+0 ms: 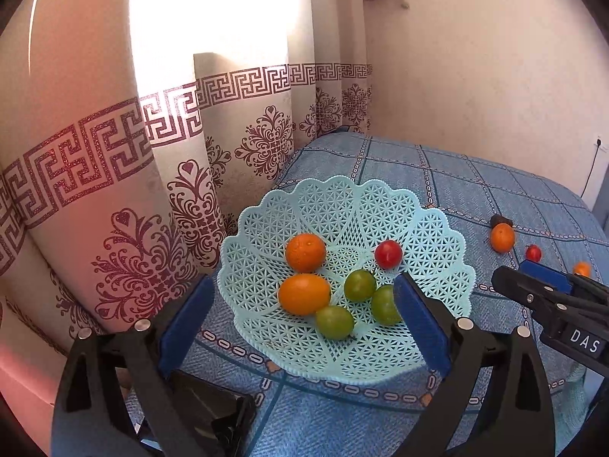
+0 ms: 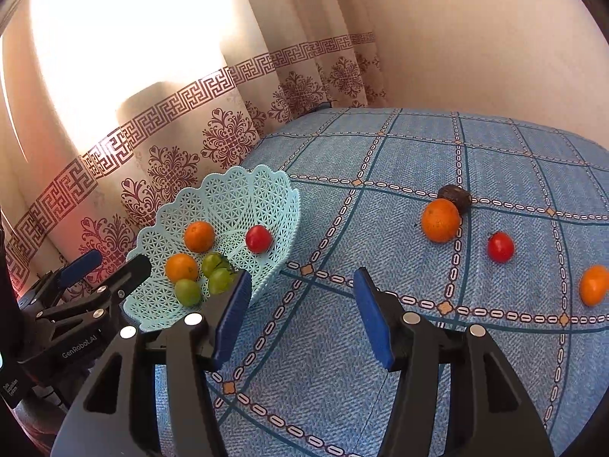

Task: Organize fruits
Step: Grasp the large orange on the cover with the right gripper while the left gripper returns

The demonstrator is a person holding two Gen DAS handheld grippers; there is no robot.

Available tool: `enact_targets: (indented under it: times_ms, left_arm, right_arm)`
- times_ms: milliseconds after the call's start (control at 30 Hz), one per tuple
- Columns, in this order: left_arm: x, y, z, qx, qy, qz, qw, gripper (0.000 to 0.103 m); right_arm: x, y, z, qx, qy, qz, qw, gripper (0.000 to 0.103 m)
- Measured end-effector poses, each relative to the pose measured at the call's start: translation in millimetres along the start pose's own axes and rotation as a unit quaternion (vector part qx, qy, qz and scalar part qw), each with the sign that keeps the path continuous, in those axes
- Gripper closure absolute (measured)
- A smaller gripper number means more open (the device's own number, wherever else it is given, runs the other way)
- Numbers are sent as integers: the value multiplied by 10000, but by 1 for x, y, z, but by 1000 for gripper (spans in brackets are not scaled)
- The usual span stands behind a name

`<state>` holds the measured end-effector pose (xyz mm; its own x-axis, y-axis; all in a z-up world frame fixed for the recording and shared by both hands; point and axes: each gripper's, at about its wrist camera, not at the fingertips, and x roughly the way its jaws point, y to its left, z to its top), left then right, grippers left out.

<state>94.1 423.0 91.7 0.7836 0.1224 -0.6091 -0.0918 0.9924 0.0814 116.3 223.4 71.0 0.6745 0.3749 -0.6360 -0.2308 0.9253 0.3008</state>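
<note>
A light blue lattice basket [image 1: 437,228] [image 2: 236,190] stands on the blue checked cloth by the curtain. It holds two oranges [image 1: 305,252], a red fruit [image 1: 388,253] and three green fruits [image 1: 359,285]. My left gripper [image 1: 304,285] [image 2: 118,262] hovers open and empty over the basket's near side. To the right, on the cloth, lie an orange [image 2: 440,220], a dark fruit [image 2: 455,197] touching it, a red fruit [image 2: 500,246] and another orange [image 2: 593,285]. My right gripper [image 2: 300,282] [image 1: 514,272] is open and empty, just right of the basket.
A patterned curtain [image 1: 152,190] hangs close behind the basket on the left, with bright light through it. A plain wall [image 1: 475,57] closes the far side. The cloth-covered surface [image 2: 380,361] drops off at its far and right edges. A socket and cable [image 1: 599,141] sit on the right wall.
</note>
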Motion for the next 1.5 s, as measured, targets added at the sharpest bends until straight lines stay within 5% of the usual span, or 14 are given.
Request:
enact_targets:
  times_ms: [500,1167,1500]
  left_arm:
    - [-7,-43,1,355,-12,-216,9991,7]
    - [-13,-146,-2,1172,0,-776,9901,7]
    - [-1,-193,2,1415,24,-976,9851,7]
  right_arm:
    - [-18,-46,-15,208,65,-366,9991,47]
    - [-70,-190,-26,1044,-108,-1742,9791,47]
    - [-49,-220,-15,898,116,-1949,9766,49]
